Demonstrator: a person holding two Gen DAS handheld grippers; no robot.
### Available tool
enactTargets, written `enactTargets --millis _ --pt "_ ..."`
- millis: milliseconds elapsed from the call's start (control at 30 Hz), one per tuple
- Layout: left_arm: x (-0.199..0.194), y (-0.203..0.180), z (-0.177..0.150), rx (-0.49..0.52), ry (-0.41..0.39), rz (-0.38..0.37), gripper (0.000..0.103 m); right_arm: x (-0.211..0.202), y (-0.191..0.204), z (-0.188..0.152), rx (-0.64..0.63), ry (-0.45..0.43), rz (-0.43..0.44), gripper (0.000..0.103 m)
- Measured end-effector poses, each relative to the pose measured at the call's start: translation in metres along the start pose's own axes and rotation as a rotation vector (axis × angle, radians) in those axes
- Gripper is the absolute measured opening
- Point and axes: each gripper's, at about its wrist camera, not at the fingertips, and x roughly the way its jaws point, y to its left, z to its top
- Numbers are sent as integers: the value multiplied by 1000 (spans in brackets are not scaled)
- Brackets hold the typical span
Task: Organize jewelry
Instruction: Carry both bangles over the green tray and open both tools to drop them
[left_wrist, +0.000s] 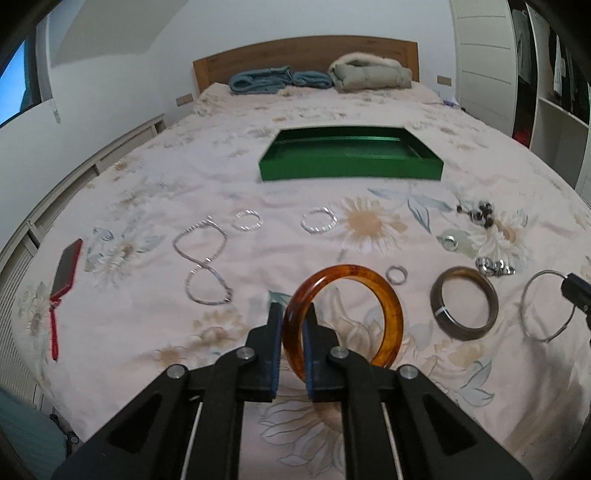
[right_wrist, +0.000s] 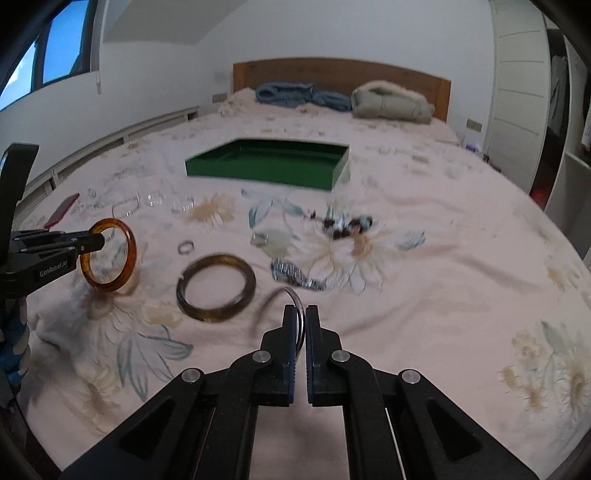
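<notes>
My left gripper (left_wrist: 293, 314) is shut on an amber bangle (left_wrist: 388, 306), held upright just above the bedspread; it also shows in the right wrist view (right_wrist: 129, 254). My right gripper (right_wrist: 301, 314) is shut on a thin silver bangle (right_wrist: 299, 306), seen in the left wrist view (left_wrist: 532, 306) at the far right. A green tray (left_wrist: 351, 170) (right_wrist: 266, 173) lies further up the bed. A dark brown bangle (left_wrist: 463, 301) (right_wrist: 216, 286) lies between the grippers. Silver chains (left_wrist: 205, 258), two silver bracelets (left_wrist: 247, 220) (left_wrist: 318, 220), rings (left_wrist: 397, 274) and dark beads (left_wrist: 480, 214) lie on the bedspread.
A red phone (left_wrist: 66, 266) lies at the left of the bed. Folded blue cloth (left_wrist: 273, 79) and a beige coat (left_wrist: 369, 72) lie by the wooden headboard. A white wardrobe (left_wrist: 487, 55) stands to the right.
</notes>
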Motion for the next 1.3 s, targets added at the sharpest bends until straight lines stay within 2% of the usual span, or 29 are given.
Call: enactTargets --millis 267,467,633,900,1133,1300 --pt "-7 21 30 -16 -41 13 9 -13 -5 39 -31 -57 -35 3" --pt "21 34 90 -29 -51 -4 9 9 -8 97 -59 -83 -39 3" --pt "65 33 142 -33 -42 -16 9 56 -3 153 -70 -97 -21 3" --pt "158 20 212 -45 5 -8 9 177 7 225 -2 -55 76 3" --pt "221 1 231 -37 52 -16 9 257 26 238 62 1 177 3" --pt "253 -4 229 -58 96 -41 9 287 7 233 120 38 160 3"
